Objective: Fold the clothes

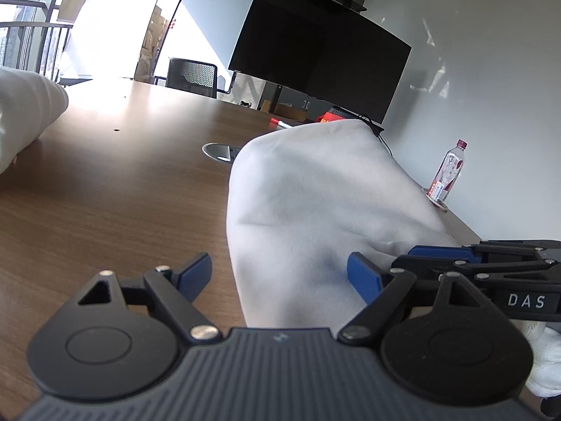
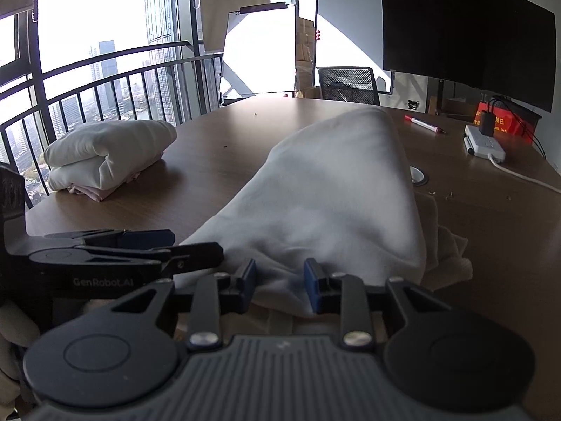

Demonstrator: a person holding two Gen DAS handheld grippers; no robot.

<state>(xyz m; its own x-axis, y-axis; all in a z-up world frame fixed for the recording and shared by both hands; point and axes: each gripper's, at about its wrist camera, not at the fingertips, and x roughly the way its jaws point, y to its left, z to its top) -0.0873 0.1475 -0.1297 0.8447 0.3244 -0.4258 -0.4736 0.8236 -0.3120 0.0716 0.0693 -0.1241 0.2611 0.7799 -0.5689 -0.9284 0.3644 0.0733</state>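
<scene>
You are working on the second garment (image 2: 336,203) beside a folded pile (image 2: 108,154), your right gripper (image 2: 278,286) standing half-open around its near edge without pinching, your left gripper (image 1: 280,277) hanging wide open.

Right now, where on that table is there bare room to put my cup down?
The widest bare wood lies between the folded stack by the window and the white garment in the middle. The far end near the chair is also bare. The right side is crowded: marker, power strip, cable and water bottle.
</scene>
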